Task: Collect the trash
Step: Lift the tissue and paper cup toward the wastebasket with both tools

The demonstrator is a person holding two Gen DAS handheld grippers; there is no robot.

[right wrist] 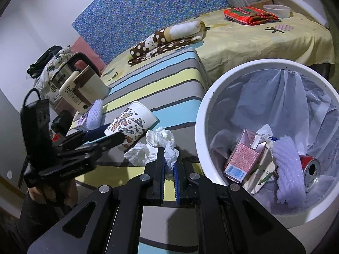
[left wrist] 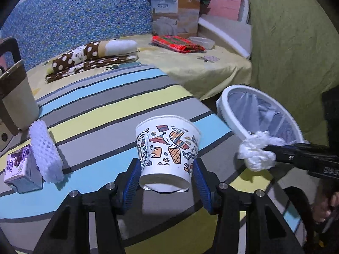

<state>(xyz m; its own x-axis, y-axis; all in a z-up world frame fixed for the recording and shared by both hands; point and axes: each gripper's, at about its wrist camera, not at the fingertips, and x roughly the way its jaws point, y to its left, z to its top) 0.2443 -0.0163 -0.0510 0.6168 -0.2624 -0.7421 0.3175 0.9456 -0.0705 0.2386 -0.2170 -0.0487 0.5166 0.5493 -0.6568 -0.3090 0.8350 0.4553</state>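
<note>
Left tool (left wrist: 167, 180) straddles the patterned paper cup (left wrist: 167, 154) on the striped cloth (left wrist: 95, 114).

The striped cloth-covered surface (left wrist: 101, 114) bears a foam net (left wrist: 45, 151), small carton (left wrist: 21, 168) and kettle (left wrist: 17, 101).

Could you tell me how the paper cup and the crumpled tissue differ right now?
The paper cup is rigid and printed with colourful cartoons; the crumpled tissue is limp and plain white. The cup sits between the left gripper fingers; the tissue is pinched in the shut right gripper. The cup keeps its tapered shape, while the tissue is a shapeless wad. Both are above the striped cloth beside the white bin.
</note>
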